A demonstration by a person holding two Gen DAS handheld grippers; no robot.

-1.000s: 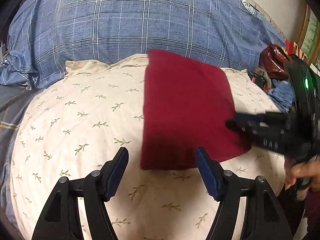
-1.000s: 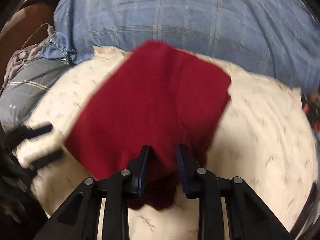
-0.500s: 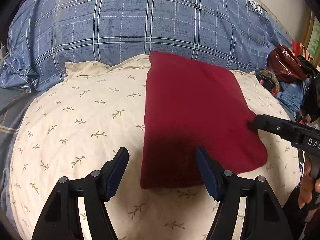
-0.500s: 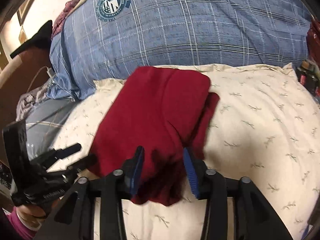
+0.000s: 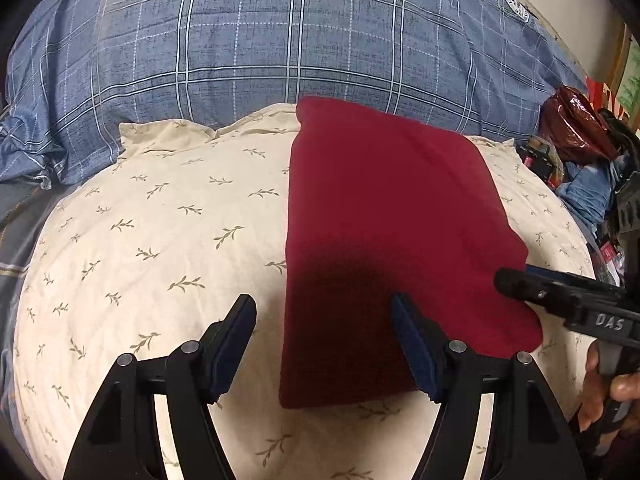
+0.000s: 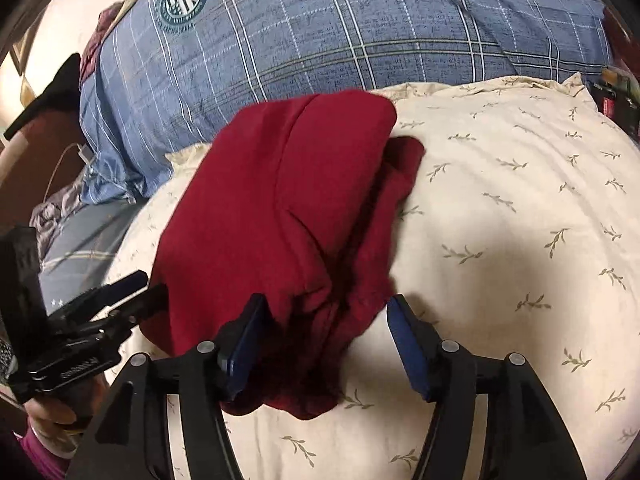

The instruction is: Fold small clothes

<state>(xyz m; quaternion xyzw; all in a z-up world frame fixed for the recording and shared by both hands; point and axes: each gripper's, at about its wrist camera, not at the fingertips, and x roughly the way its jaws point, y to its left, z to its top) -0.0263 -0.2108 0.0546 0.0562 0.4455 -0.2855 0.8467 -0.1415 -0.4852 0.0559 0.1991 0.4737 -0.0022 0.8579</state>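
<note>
A dark red garment (image 5: pixel 384 232) lies folded into a rough rectangle on a cream leaf-print pillow (image 5: pixel 160 240). In the right wrist view the garment (image 6: pixel 280 208) shows a fold seam and bunched layers at its near end. My left gripper (image 5: pixel 326 344) is open and empty, its jaws wide over the garment's near left corner. My right gripper (image 6: pixel 324 344) is open and empty, hovering over the garment's bunched near end. The right gripper also shows in the left wrist view (image 5: pixel 560 300) at the garment's right edge. The left gripper shows in the right wrist view (image 6: pixel 120 296) at the garment's left edge.
A blue plaid duvet (image 5: pixel 280 40) rises behind the pillow. A shiny red bag (image 5: pixel 576 128) and blue clothes (image 5: pixel 584 196) clutter the right side. A white cable (image 6: pixel 76 152) and grey plaid bedding (image 6: pixel 80 236) lie at the left.
My right gripper opened, let go of the garment's end and drew back. The garment settled flat on the pillow. My left gripper stayed open in place.
</note>
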